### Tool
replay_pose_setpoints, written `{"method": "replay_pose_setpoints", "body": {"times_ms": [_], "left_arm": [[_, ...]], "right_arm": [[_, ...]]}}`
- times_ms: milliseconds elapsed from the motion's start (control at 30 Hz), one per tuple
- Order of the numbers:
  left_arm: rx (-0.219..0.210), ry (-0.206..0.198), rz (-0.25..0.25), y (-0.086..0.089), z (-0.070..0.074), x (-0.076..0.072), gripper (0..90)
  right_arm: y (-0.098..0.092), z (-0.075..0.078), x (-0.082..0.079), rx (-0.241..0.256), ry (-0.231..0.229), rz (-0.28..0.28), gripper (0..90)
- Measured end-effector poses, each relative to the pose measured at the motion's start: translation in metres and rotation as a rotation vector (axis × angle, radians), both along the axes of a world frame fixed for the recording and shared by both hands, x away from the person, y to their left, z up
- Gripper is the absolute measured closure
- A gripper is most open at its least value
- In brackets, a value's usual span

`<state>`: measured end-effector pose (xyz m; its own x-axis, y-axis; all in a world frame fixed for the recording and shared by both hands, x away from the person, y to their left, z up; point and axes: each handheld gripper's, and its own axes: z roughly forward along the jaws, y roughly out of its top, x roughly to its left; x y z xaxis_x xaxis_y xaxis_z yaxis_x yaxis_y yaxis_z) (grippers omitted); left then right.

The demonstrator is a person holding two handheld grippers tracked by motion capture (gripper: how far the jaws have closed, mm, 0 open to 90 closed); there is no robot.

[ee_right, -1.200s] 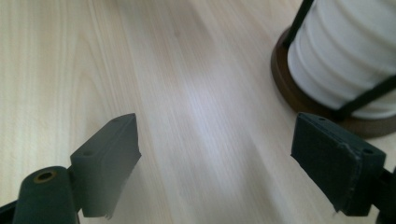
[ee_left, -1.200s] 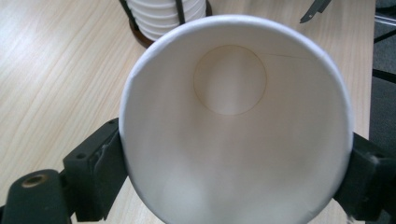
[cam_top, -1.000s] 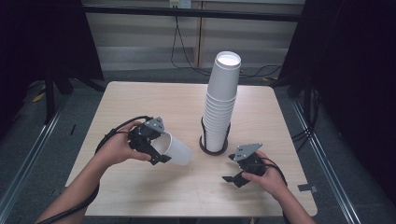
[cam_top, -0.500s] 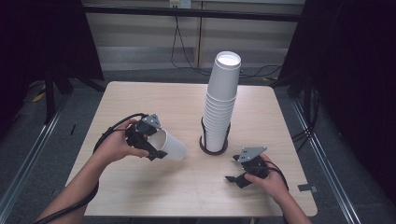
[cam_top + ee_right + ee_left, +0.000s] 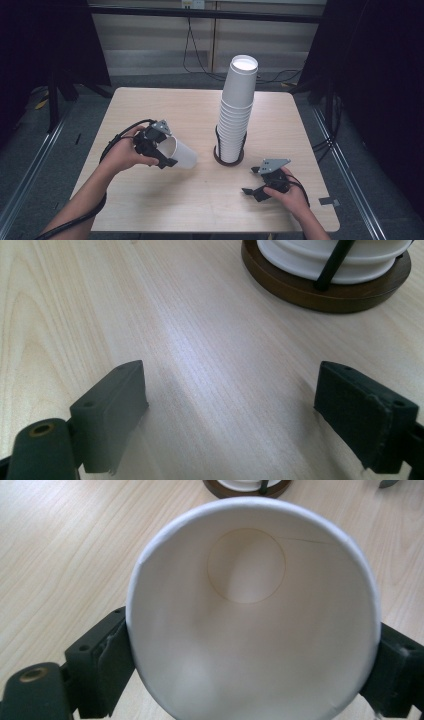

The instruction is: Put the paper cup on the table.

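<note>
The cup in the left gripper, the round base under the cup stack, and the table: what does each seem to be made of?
The cup looks like matt white paper: a thin rolled rim and a side seam. The base looks like dark brown wood with a smooth finish, though it could be plastic. The table shows pale wood grain, perhaps a laminate.

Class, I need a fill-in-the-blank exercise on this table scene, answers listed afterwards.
1. The left tool grips a white paper ____.
2. The right tool has its jaws ____, holding nothing.
3. The stack of cups stands in a holder with a round ____ base.
4. The held cup is ____ inside.

Answers: cup; open; brown; empty
</note>
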<state>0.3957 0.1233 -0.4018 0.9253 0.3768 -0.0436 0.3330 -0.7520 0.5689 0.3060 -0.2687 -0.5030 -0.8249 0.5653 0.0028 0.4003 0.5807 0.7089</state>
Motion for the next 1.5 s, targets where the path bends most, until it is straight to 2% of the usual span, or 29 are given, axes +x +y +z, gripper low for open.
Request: {"method": "replay_pose_setpoints", "body": {"times_ms": [33,167,233,367,400,433,500,567,600,633,700,867,1000,1067,1233,1400,1467,1500], "left_arm": [[0.023,-0.002,-0.016,0.001,0.001,0.002,10.7],[0.029,-0.004,-0.007,0.001,0.000,0.004,10.6],[0.017,0.001,0.017,0.001,-0.001,0.005,10.5],[0.034,-0.007,0.012,0.000,0.001,0.007,10.3],[0.029,-0.009,0.025,-0.001,0.000,0.008,10.2],[0.041,-0.011,0.014,0.000,0.001,0.009,10.2],[0.029,-0.002,0.032,-0.002,0.000,0.009,10.2],[0.038,-0.006,0.028,-0.002,0.000,0.009,10.0],[0.057,-0.008,0.025,-0.002,0.000,0.011,9.9],[0.044,-0.011,0.039,-0.003,0.000,0.010,9.8],[0.043,-0.012,0.039,-0.003,-0.001,0.010,9.7],[0.082,-0.013,0.031,-0.002,-0.002,0.013,9.6],[0.075,-0.015,0.051,-0.002,-0.002,0.013,9.3],[0.105,-0.027,0.038,-0.001,-0.002,0.015,9.1],[0.084,-0.023,0.064,0.000,-0.003,0.016,8.6],[0.101,-0.020,0.051,-0.002,-0.005,0.017,8.1],[0.085,-0.017,0.061,-0.003,-0.006,0.017,8.0],[0.093,-0.013,0.051,-0.003,-0.006,0.017,7.9]], "right_arm": [[0.000,0.000,0.001,0.001,0.004,0.000,12.8],[0.000,0.000,0.001,0.002,0.006,-0.001,12.7],[0.000,0.000,0.001,0.003,0.007,-0.001,12.6],[0.000,0.000,0.001,0.002,0.007,-0.002,12.7],[0.000,0.000,0.001,0.003,0.007,-0.002,12.6],[0.000,0.000,0.001,0.003,0.008,-0.002,12.6],[0.000,0.000,0.001,0.002,0.007,-0.002,12.6],[0.000,0.000,0.001,0.002,0.007,-0.002,12.6],[0.000,0.000,0.001,0.002,0.007,-0.002,12.6],[0.000,0.000,0.001,0.002,0.007,-0.002,12.6],[0.000,0.000,0.001,0.003,0.007,-0.002,12.6],[0.000,0.000,0.001,0.003,0.006,-0.001,12.8],[0.000,0.000,0.001,0.003,0.006,-0.002,12.8],[0.000,0.000,0.001,0.003,0.006,-0.002,12.9],[0.000,0.000,0.000,0.003,0.005,-0.003,13.0],[0.000,0.000,0.000,0.002,0.005,-0.002,13.1],[0.000,0.000,0.000,0.002,0.005,-0.002,13.0],[0.000,0.000,0.000,0.002,0.003,-0.001,13.1]]}}
